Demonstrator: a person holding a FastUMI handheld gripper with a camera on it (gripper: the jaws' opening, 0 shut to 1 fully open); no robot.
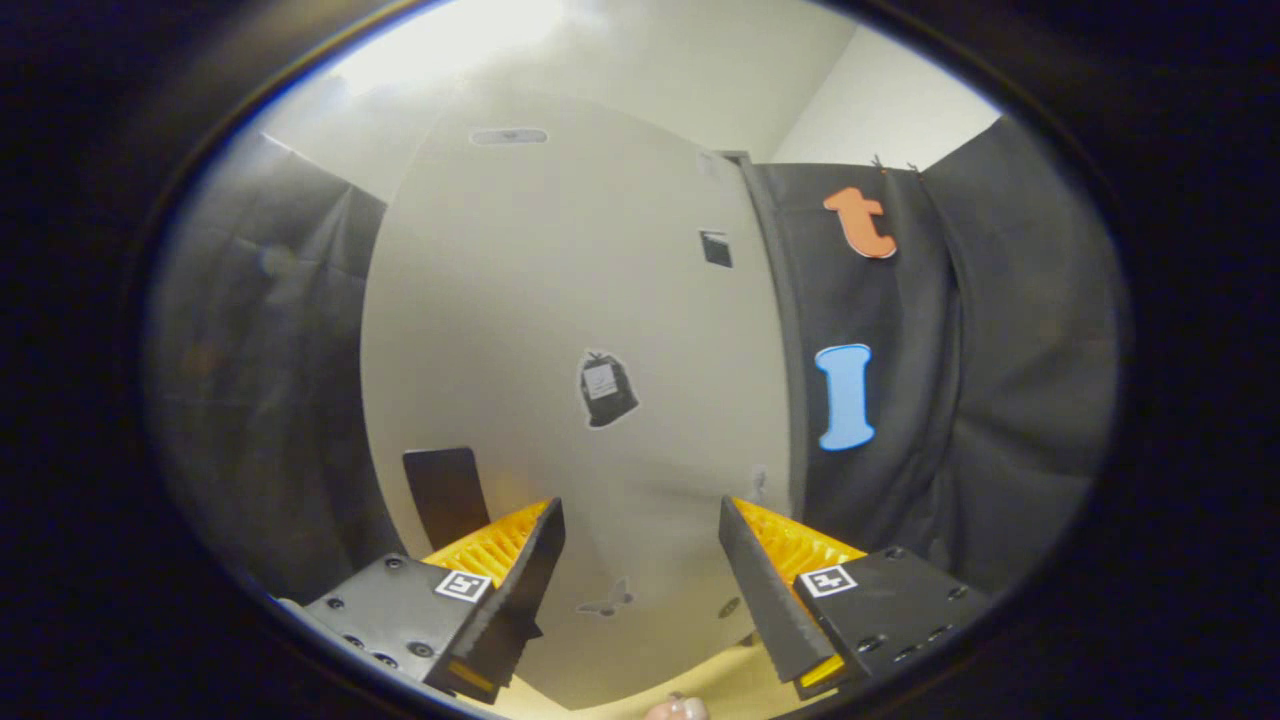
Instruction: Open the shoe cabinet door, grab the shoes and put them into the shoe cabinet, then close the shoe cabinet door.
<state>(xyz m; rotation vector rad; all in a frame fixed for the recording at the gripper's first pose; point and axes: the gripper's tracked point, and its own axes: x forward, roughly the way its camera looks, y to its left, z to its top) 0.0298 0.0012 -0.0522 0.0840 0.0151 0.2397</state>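
Observation:
A tall pale shoe cabinet (560,300) stands straight ahead, and its flat front looks closed. A dark rectangular handle (445,492) sits low on that front, just beyond my left finger (525,560). A small black sticker (605,388) marks the middle of the panel, and a small dark square (716,248) sits higher to the right. My gripper (640,505) is open, with a wide gap between the fingers and nothing in it. The cabinet front fills that gap, a short way off.
Black cloth walls hang on both sides of the cabinet, left (270,380) and right (960,400). A pale yellowish surface (720,675) lies low between the fingers. A person's fingertip (678,708) shows below it.

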